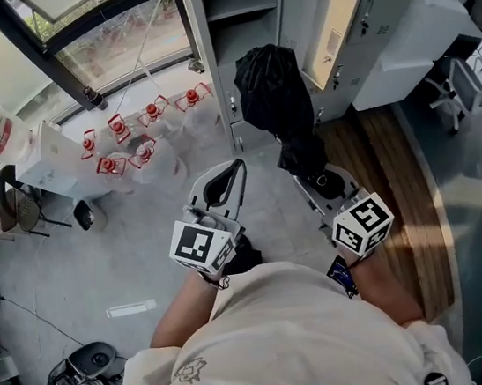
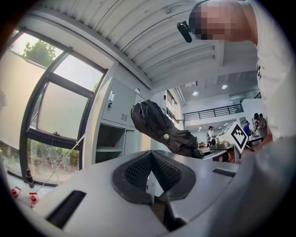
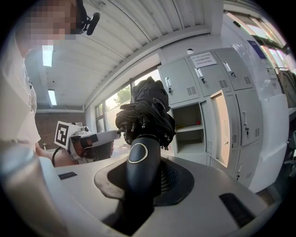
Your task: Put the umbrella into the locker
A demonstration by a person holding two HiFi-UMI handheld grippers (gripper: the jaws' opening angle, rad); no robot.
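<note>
Looking down in the head view, the right gripper (image 1: 322,183) is clamped on the handle end of the folded black umbrella (image 1: 276,93). The umbrella's long axis runs from the jaws toward 12 o'clock, and its bunched canopy end leads. The locker (image 1: 203,50) stands at 12 o'clock from that tip, with its door (image 1: 333,27) swung open at 1 o'clock and a bare shelf visible inside. The left gripper (image 1: 222,181) sits at 9 o'clock of the right one, apart from the umbrella.

In the left gripper view, the left gripper's (image 2: 151,155) pads meet at their tips with nothing between them, so it is closed and empty. The umbrella (image 2: 159,127) crosses at 12 to 1 o'clock above the jaws without touching them. The locker (image 2: 111,139) shows at 10 o'clock.

In the right gripper view, the right gripper (image 3: 143,173) grips the dark rounded handle (image 3: 138,157) firmly between its pads. The umbrella (image 3: 148,109) rises straight out along the jaw line toward 12 o'clock. The locker's open compartment (image 3: 189,125) lies at 2 o'clock of the canopy, and the door (image 3: 221,127) is beyond it.

Assessment: the right hand alone carries the load and is the nearer to the opening. The coming move likely needs the canopy end swung slightly toward 2 o'clock in this view, then pushed in lengthwise. The main risk appears to be the canopy fouling on the door edge or shelf.
</note>
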